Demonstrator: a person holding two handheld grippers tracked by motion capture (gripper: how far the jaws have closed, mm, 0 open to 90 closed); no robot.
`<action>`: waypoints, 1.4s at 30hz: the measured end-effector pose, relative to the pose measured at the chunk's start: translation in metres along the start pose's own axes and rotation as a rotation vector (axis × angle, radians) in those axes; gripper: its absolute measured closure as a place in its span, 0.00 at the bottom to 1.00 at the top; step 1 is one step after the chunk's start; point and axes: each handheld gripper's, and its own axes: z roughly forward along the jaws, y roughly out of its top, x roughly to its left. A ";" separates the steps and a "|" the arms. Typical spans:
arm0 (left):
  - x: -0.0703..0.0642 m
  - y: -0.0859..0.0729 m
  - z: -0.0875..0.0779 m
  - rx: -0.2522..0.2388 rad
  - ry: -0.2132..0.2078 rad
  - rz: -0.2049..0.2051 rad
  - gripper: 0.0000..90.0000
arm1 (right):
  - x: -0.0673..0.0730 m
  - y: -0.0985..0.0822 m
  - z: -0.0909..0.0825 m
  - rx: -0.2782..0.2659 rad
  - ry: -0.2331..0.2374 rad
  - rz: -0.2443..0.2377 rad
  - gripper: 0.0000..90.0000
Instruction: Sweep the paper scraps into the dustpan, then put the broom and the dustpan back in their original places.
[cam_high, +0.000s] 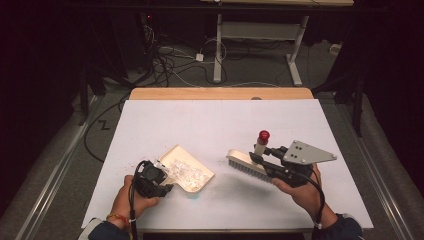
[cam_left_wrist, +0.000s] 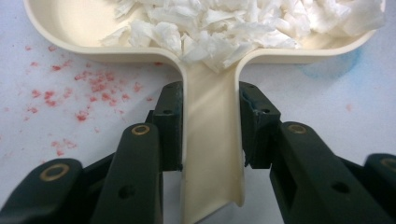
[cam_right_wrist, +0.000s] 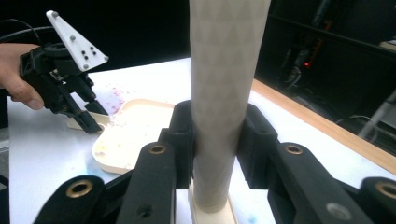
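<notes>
Left gripper (cam_left_wrist: 210, 135) clamped dustpan handle (cam_left_wrist: 212, 154), shreds (cam_high: 184, 170) inside | right gripper (cam_right_wrist: 217, 144) clamped brush handle (cam_right_wrist: 224, 93), brush (cam_high: 248, 165) at dustpan's 3 o'clock | advice: keep the pan lip flat on table (cam_high: 210, 120), sweep low toward 9 o'clock.

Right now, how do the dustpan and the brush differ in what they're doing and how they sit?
The dustpan lies flat on the white table, loaded with white shreds; the brush carries nothing visible and sits tilted, bristles facing down.
The left gripper clamps the dustpan's flat handle; the right gripper clamps the brush's round, upright handle, which ends in a red knob.
Both are cream-coloured and firmly held.
</notes>
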 end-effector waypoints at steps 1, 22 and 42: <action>0.000 0.000 0.000 -0.004 0.000 -0.002 0.71 | -0.002 -0.001 -0.004 0.001 -0.007 0.002 0.79; 0.017 -0.001 0.001 -0.043 0.040 -0.092 0.71 | -0.024 -0.031 -0.075 0.080 -0.019 0.083 0.79; 0.045 -0.008 -0.001 -0.079 0.104 -0.228 0.70 | -0.041 -0.047 -0.080 0.164 0.074 0.143 0.79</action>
